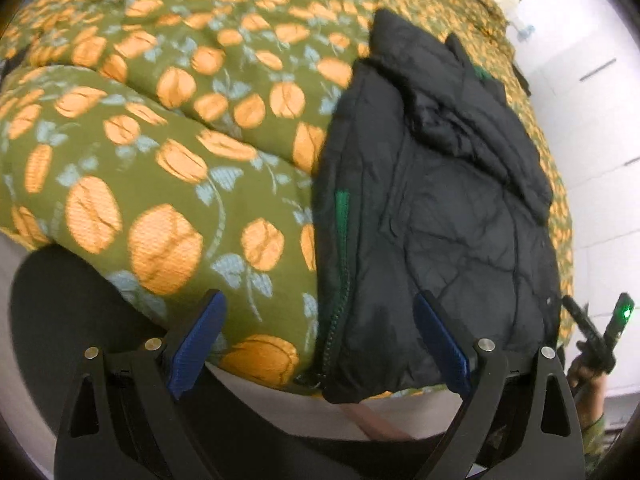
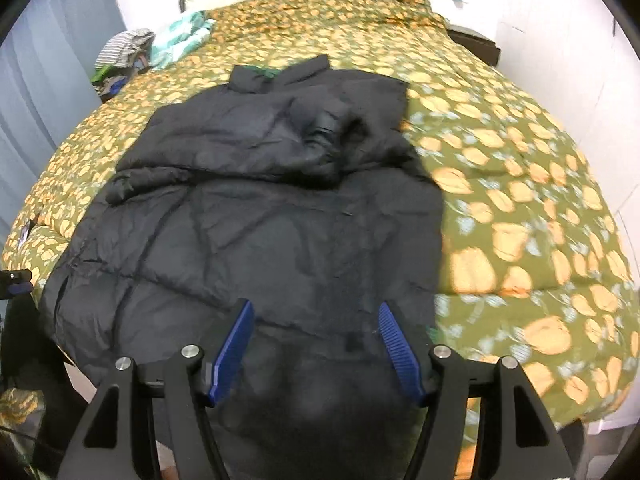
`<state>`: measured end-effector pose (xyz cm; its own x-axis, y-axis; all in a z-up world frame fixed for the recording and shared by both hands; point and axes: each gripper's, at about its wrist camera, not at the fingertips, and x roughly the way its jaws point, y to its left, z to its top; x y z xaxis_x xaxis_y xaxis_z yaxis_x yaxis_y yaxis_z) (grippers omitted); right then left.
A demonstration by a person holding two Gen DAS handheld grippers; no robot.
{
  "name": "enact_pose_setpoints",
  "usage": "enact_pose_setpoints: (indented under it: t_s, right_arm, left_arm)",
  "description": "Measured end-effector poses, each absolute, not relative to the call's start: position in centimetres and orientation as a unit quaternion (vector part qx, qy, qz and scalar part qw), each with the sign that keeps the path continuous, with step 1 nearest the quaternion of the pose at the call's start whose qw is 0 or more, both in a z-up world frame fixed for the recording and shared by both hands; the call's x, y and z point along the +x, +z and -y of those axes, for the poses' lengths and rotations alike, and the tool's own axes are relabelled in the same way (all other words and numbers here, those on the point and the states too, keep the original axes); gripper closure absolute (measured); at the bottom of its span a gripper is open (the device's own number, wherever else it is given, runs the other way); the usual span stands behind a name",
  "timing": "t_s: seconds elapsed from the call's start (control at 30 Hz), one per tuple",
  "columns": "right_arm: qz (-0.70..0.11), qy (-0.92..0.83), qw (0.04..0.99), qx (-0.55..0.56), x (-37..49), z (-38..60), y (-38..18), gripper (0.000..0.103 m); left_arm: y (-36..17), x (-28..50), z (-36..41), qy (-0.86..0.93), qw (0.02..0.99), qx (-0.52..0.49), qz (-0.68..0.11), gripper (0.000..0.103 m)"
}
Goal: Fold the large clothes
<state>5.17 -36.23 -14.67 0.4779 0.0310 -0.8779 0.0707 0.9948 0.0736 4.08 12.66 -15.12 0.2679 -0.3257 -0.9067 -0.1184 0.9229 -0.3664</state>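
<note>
The jacket (image 2: 248, 216) lay on the bed (image 2: 520, 184), spread over its near half, hem at the near edge and collar (image 2: 280, 74) toward the far end. A sleeve (image 2: 224, 148) lay folded across its upper part. At the bed's far left corner sat a pile of clothes (image 2: 124, 56), with a folded cloth (image 2: 180, 38) just to its right. The right claw (image 2: 316, 344) stood over the jacket's hem. The left claw (image 1: 320, 332) stood at the bed's near edge, straddling the jacket's left border
</note>
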Motion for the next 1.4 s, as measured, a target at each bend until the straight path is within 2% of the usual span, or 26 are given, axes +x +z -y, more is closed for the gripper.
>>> enact_pose_setpoints:
  t_s: [0.3,0.53,0.63,0.7,0.73,0.77,0.8,0.83,0.87,0.9,0.97,1.1,1.4]
  right_arm:
    - [-0.565,-0.005,0.817,0.112,1.7,39.8,-16.6,0.034]
    - [-0.601,0.019,0.795,0.08,0.9,37.8,-19.0,0.032]
    - [-0.609,0.031,0.787,0.092,0.9,37.6,-19.3,0.032]
    - [-0.611,0.035,0.785,0.097,0.9,37.7,-19.3,0.032]
    - [-0.612,0.036,0.784,0.099,1.0,37.7,-19.3,0.032]
    - [-0.61,0.035,0.785,0.101,1.0,37.7,-19.1,0.037]
    - [-0.607,0.034,0.788,0.1,1.1,37.7,-18.9,0.046]
    - [-0.602,0.035,0.792,0.096,1.2,37.6,-18.6,0.069]
    - [-0.598,0.038,0.795,0.094,1.3,37.5,-18.3,0.077]
    - [-0.594,0.04,0.798,0.091,1.4,37.3,-17.9,0.079]
    - [-0.585,0.048,0.805,0.088,1.8,36.8,-16.8,0.085]
    - [-0.561,0.063,0.817,0.113,2.2,37.2,-14.3,0.087]
    - [-0.515,0.09,0.837,0.16,3.0,38.2,-9.4,0.088]
  left_arm:
    - [-18.5,4.7,-7.4,-0.1,0.745,-0.146,-0.643,0.008]
    - [-19.7,4.9,-5.5,-0.12,0.727,-0.13,-0.664,0.006]
    - [-19.7,4.9,-4.9,-0.124,0.724,-0.125,-0.667,0.009]
    - [-19.7,4.8,-4.6,-0.126,0.72,-0.128,-0.67,0.021]
    - [-19.7,4.8,-4.6,-0.124,0.719,-0.127,-0.671,0.024]
    - [-19.6,4.7,-4.6,-0.121,0.72,-0.125,-0.672,0.031]
    - [-19.6,4.4,-4.7,-0.12,0.72,-0.125,-0.672,0.04]
    - [-19.5,4.3,-4.8,-0.12,0.718,-0.128,-0.674,0.046]
    - [-19.3,4.1,-4.9,-0.12,0.717,-0.131,-0.674,0.06]
    - [-19.1,4.0,-5.0,-0.121,0.715,-0.137,-0.675,0.071]
    - [-18.4,3.9,-5.9,-0.127,0.716,-0.155,-0.669,0.081]
    - [-16.2,3.9,-6.3,-0.136,0.733,-0.16,-0.647,0.087]
    - [-11.1,3.8,-7.7,-0.16,0.761,-0.191,-0.598,0.088]
